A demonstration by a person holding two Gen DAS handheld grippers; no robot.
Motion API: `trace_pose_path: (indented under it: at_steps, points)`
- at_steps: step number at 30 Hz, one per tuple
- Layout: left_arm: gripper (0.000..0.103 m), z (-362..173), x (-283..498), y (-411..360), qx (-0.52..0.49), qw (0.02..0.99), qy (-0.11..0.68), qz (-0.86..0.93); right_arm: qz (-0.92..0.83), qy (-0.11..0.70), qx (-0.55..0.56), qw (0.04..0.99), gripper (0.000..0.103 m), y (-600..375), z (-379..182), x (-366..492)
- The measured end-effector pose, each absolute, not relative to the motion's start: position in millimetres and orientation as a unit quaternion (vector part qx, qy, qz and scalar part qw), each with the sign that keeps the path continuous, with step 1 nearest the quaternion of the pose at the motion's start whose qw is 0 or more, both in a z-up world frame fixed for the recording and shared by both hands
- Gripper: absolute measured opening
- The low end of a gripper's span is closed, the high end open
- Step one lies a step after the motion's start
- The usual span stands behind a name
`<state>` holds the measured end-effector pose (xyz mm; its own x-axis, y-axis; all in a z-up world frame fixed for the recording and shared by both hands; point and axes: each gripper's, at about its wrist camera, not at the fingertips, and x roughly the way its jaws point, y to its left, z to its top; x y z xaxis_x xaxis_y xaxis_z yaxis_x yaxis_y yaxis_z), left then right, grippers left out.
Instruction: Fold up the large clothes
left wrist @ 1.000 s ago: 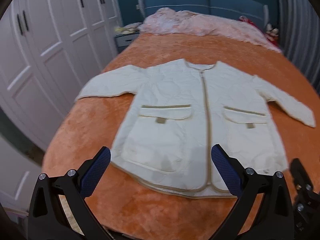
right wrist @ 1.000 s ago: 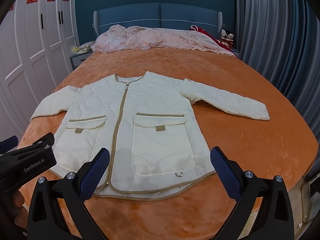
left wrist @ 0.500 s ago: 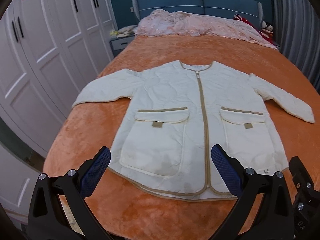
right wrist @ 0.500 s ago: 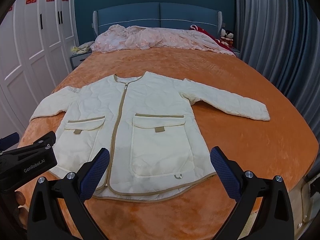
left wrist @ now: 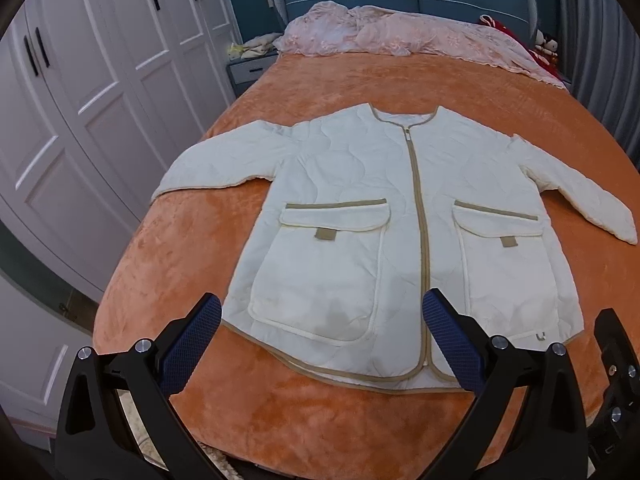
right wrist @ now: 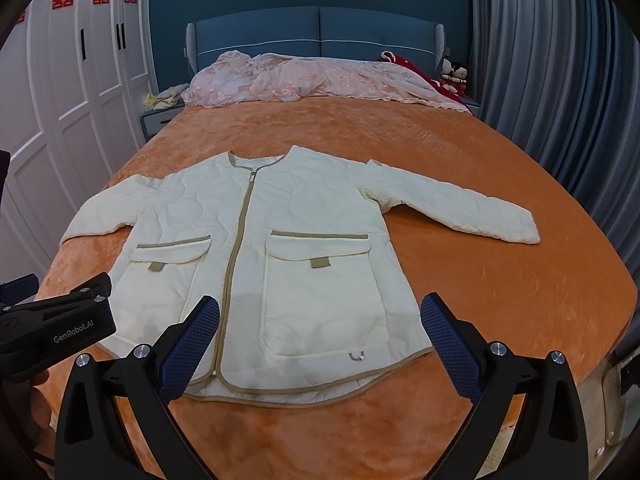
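jacket (left wrist: 400, 216): flat on orange bedspread (left wrist: 280, 420), zipped, sleeves spread
left gripper (left wrist: 322, 340): jaws wide apart, empty, above jacket hem, no contact
right gripper (right wrist: 320, 340): jaws wide apart, empty, above jacket hem

In front of me the cream quilted jacket (left wrist: 360, 216) lies spread flat, front side up, on the orange bed cover. It is zipped shut along a tan zipper line running from the round collar to the hem. Tan trim edges the collar, the curved hem and the two flap pockets on its front. Both sleeves stretch outward to the sides, angled slightly toward the hem.
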<state>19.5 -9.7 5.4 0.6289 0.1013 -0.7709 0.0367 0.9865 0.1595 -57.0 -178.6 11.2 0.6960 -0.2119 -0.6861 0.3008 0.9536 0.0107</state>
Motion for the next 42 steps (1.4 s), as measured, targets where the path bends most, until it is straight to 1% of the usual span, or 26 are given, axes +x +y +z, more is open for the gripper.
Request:
trace_pose_path:
  at_steps: [17, 42]
  points:
    - [0.098, 6.6, 15.5, -9.3, 0.085, 0.906, 0.415, 0.003, -0.140, 0.369, 0.063, 0.917, 0.098, -175.2, 9.2, -53.3]
    - [0.098, 4.7, 14.9, -8.4, 0.081, 0.907, 0.414, -0.001, -0.138, 0.370, 0.064, 0.917, 0.098, -175.6, 8.8, -52.8]
